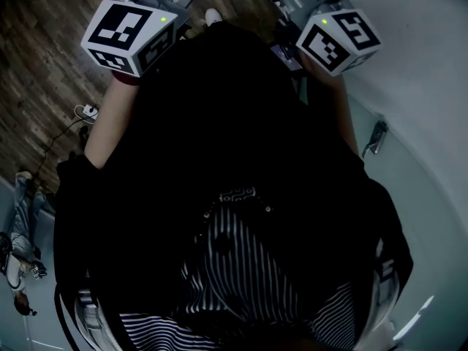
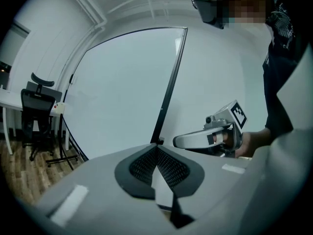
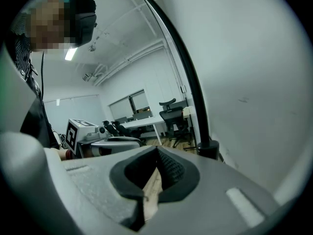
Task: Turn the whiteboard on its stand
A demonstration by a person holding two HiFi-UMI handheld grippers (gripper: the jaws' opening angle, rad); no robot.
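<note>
The tall white whiteboard in its thin black frame (image 2: 122, 92) stood straight ahead of both grippers, and its black upright frame edge (image 2: 171, 82) served as the mark to place everything by. The left gripper (image 2: 156, 148) pointed almost at the foot of that edge, its dark ribbed pads pressed together with nothing between them. In its view the white panel spread to the left of the edge. The right gripper (image 3: 156, 153) also had its jaws together and empty. In its view the same edge rose just right of the jaw tips and ended low down in a small black fitting (image 3: 211, 148). The pale blank surface to the right of the edge there could have been board face or wall; I could not tell which. Each gripper showed in the other's view, the left one left of the edge and the right one right of it. In the head view a pale surface (image 1: 417, 86) ran close beside the right gripper and the wooden floor (image 1: 44, 72) lay on the left gripper's side, so the right gripper looked the nearer. The edge's long axis ran upright, so I judged that turning the board would call for opening the jaws onto that edge or pushing the panel beside it. A black office chair (image 2: 39, 102) stood well to the left of the edge.
</note>
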